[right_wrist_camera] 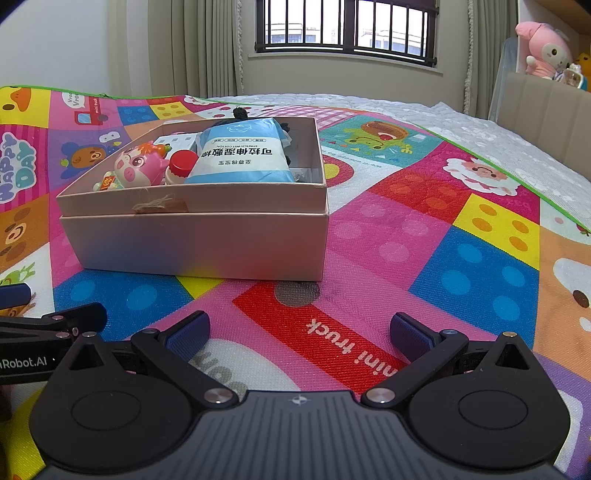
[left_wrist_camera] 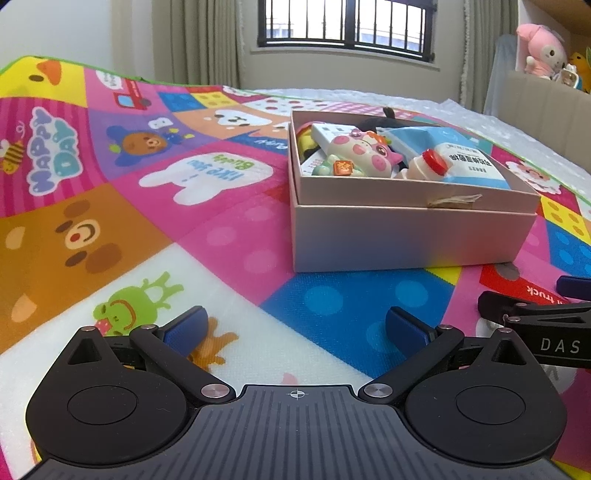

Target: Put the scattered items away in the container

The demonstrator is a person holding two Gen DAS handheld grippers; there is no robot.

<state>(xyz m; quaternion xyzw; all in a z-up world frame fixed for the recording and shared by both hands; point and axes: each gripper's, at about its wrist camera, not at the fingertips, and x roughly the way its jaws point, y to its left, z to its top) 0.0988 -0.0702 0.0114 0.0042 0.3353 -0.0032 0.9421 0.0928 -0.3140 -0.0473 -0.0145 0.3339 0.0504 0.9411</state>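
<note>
A pale pink cardboard box (left_wrist_camera: 406, 236) (right_wrist_camera: 199, 243) stands on the colourful play mat (left_wrist_camera: 147, 229) (right_wrist_camera: 443, 236). Inside lie a pink pig figure (left_wrist_camera: 365, 153) (right_wrist_camera: 138, 166), a small white bottle with a red cap (left_wrist_camera: 428, 164) (right_wrist_camera: 181, 166), a blue-and-white wipes pack (left_wrist_camera: 469, 162) (right_wrist_camera: 242, 155), a white carton (left_wrist_camera: 332, 134) and a dark item at the back. My left gripper (left_wrist_camera: 295, 328) hovers open and empty over the mat, short of the box. My right gripper (right_wrist_camera: 300, 332) is likewise open and empty, near the box's front right corner.
In the left wrist view the other gripper's fingers (left_wrist_camera: 532, 314) show at the right edge; in the right wrist view the left one's fingers (right_wrist_camera: 55, 321) show at the left. A white bedspread (right_wrist_camera: 498, 140), curtains, a barred window (right_wrist_camera: 347, 29) and plush toys (right_wrist_camera: 543, 48) lie beyond.
</note>
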